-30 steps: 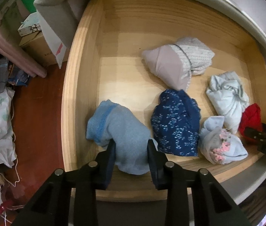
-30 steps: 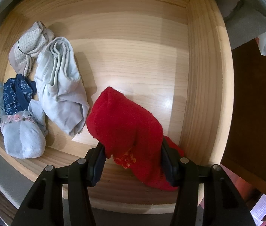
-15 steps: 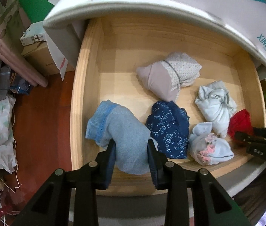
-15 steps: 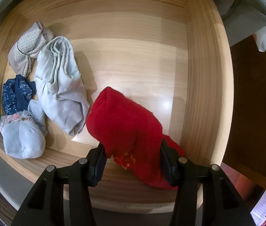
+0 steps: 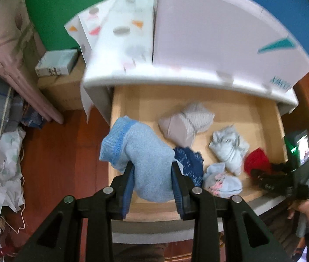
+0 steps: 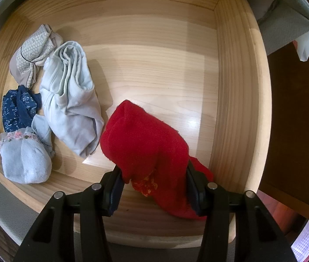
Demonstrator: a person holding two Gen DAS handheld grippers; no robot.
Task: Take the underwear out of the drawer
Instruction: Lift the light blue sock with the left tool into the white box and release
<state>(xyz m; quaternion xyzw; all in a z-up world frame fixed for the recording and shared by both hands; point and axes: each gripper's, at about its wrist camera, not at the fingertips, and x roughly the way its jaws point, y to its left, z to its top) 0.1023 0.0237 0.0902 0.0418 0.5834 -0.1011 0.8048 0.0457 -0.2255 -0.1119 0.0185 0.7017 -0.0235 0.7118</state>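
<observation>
Underwear (image 5: 147, 152), pale blue, bunched knit

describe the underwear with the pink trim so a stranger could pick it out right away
Look in the open wooden drawer, at its front left corner. There lies a rounded pale blue bundle, just in front of the navy floral pair. It alone has a frilly pink lace trim along its top edge.
</observation>
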